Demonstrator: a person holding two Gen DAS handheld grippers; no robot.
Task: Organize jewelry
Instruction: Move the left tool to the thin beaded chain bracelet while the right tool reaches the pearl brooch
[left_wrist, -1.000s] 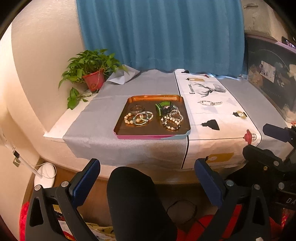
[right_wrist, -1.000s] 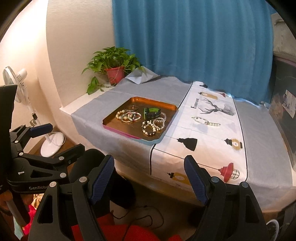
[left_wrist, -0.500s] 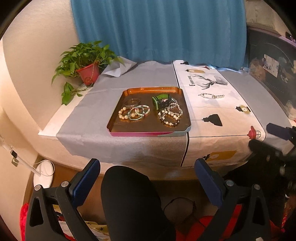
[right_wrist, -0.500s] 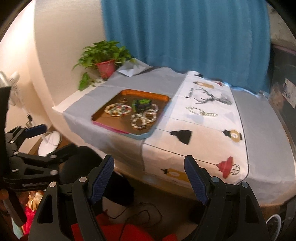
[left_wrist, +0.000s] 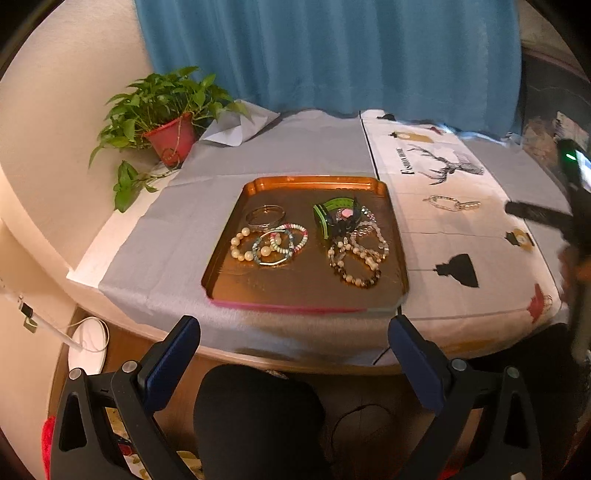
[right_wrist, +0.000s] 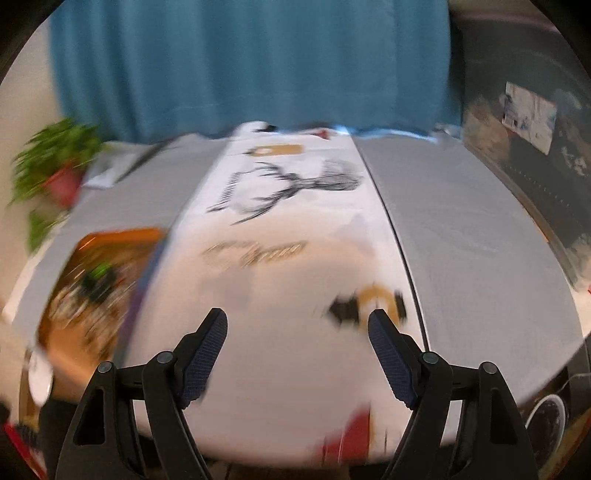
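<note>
Copper-orange tray (left_wrist: 225, 266) sits on the grey cloth (left_wrist: 177, 236) of the table, near its front edge, holding the jewelry in two clusters. Left cluster: a silver bangle (left_wrist: 266, 215) and, just in front of it, overlapping beaded bracelets (left_wrist: 269, 245), cream and pastel. Right cluster: a green-and-black band (left_wrist: 334, 216) touching a tangle of mixed bead bracelets (left_wrist: 356, 254). One more bracelet (left_wrist: 451, 204) lies alone on the white printed runner (left_wrist: 443, 251), well apart from the tray, just below the stag print. Potted plant (left_wrist: 162, 122) at the table's far left corner; teal curtain (left_wrist: 325, 55) behind. Left gripper (left_wrist: 294, 343) hovers off the near table edge, jaws spread wide, nothing between them. Right gripper (right_wrist: 297, 347) hangs over the runner, jaws also wide apart and empty; its view is motion-blurred, tray (right_wrist: 92, 280) smeared at left, lone bracelet (right_wrist: 255, 253) a streak ahead of the fingers.
</note>
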